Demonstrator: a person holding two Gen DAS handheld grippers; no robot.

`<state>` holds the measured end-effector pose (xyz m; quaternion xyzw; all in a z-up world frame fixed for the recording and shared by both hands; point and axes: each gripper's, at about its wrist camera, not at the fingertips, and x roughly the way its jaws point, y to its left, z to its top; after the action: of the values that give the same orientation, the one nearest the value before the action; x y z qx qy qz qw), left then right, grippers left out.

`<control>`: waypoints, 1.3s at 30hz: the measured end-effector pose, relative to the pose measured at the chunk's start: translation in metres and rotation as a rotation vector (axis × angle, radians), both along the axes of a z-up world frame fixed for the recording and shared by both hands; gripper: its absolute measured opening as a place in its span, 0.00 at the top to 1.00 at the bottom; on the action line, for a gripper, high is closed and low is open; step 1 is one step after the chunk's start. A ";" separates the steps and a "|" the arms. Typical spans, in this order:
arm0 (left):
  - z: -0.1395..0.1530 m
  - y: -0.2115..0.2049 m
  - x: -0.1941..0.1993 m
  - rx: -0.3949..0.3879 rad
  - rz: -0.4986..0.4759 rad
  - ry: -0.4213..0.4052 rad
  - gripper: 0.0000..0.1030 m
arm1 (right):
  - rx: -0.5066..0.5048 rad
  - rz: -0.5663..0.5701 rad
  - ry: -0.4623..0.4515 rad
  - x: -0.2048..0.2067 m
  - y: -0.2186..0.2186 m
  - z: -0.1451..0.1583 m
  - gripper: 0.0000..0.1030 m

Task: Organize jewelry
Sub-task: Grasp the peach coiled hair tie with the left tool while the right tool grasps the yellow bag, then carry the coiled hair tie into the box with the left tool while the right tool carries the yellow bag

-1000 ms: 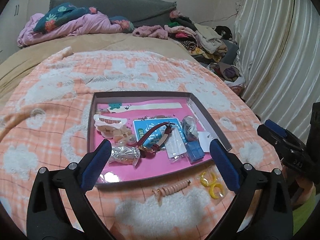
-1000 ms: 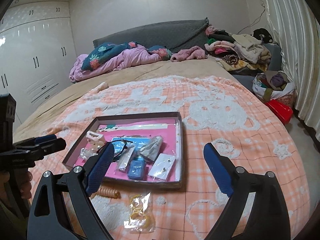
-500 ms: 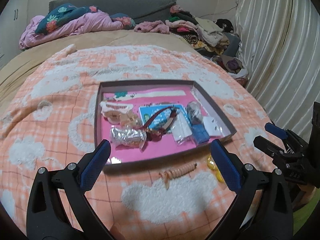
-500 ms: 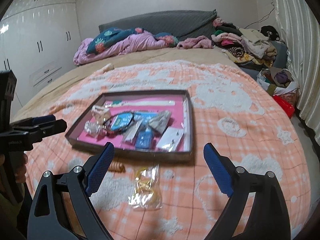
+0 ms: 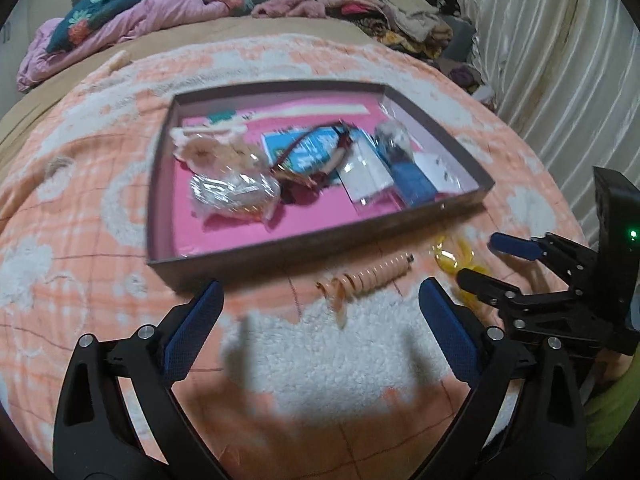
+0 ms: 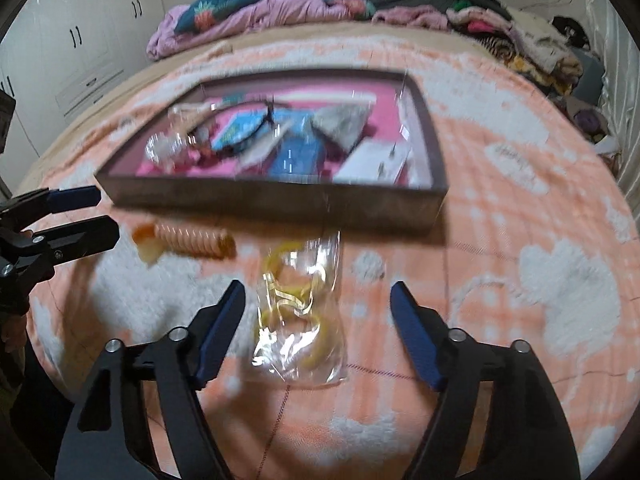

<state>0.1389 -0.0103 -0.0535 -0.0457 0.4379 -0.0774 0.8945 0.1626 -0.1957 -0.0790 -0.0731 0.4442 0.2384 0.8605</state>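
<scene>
The right gripper (image 6: pixel 314 334), jaws closing but not yet pressing, straddles the clear bag of yellow rings (image 6: pixel 298 312) at lower centre of its view, before the tray (image 6: pixel 276 198); probably light, crinkly and slippery, best pinched mid-bag.

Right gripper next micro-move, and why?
Probably lower a little and finish closing on the bag of yellow rings. The right gripper straddles it, jaws closing, pads not yet touching. The bag lies on the blanket outside the tray.
</scene>
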 end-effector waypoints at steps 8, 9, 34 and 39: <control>-0.025 -0.014 0.014 0.019 -0.028 0.021 0.44 | 0.024 0.016 0.020 -0.007 -0.006 0.004 0.64; -0.027 -0.017 0.016 0.026 -0.037 0.021 0.49 | 0.032 0.013 0.014 -0.009 -0.009 0.008 0.64; 0.041 0.003 0.029 0.009 0.035 -0.156 0.85 | 0.134 -0.040 -0.165 0.030 -0.010 0.076 0.64; 0.026 0.012 0.039 0.022 0.067 -0.124 0.85 | 0.108 -0.067 -0.155 0.055 -0.003 0.062 0.64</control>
<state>0.1775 0.0015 -0.0277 -0.0456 0.3806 -0.0455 0.9225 0.2173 -0.1985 -0.0165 -0.0299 0.3650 0.2267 0.9025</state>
